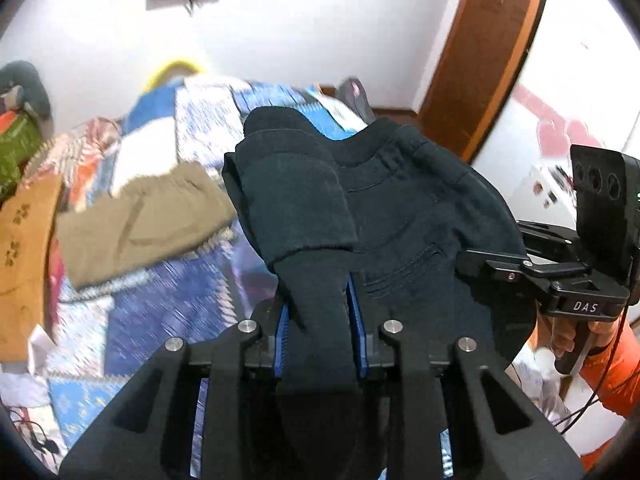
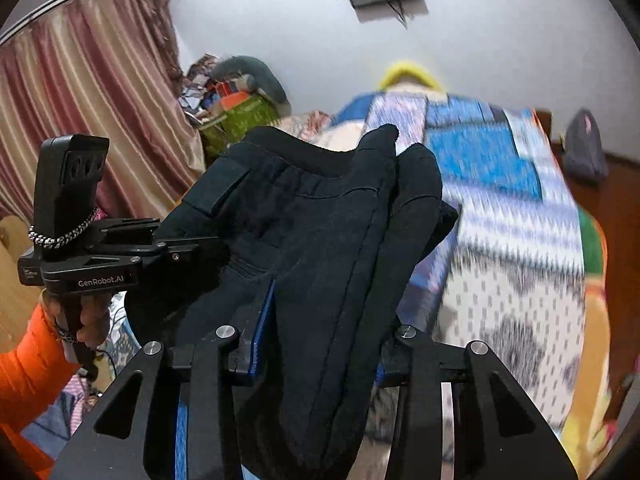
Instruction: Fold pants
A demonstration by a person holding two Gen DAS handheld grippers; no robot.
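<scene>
The left gripper (image 1: pixel 320 316) is clamping a fold of the dark pants (image 1: pixel 400 200). The right gripper (image 2: pixel 320 336) is pinching the same pants, which are hanging above the bed (image 1: pixel 168 280).

pants (image 1: pixel 400 200): dark navy cloth, matt, soft, visible stitched seams
left gripper (image 1: pixel 320 320): matt black plastic frame, shiny metal pins, ribbed blue pads
bed cover (image 1: pixel 160 280): patterned woven cloth, matt
tan garment (image 1: pixel 140 224), 9 o'clock of pants: matt cloth
door (image 1: pixel 484 52): glossy brown wood
curtain (image 2: pixel 80 100): satiny striped cloth
</scene>
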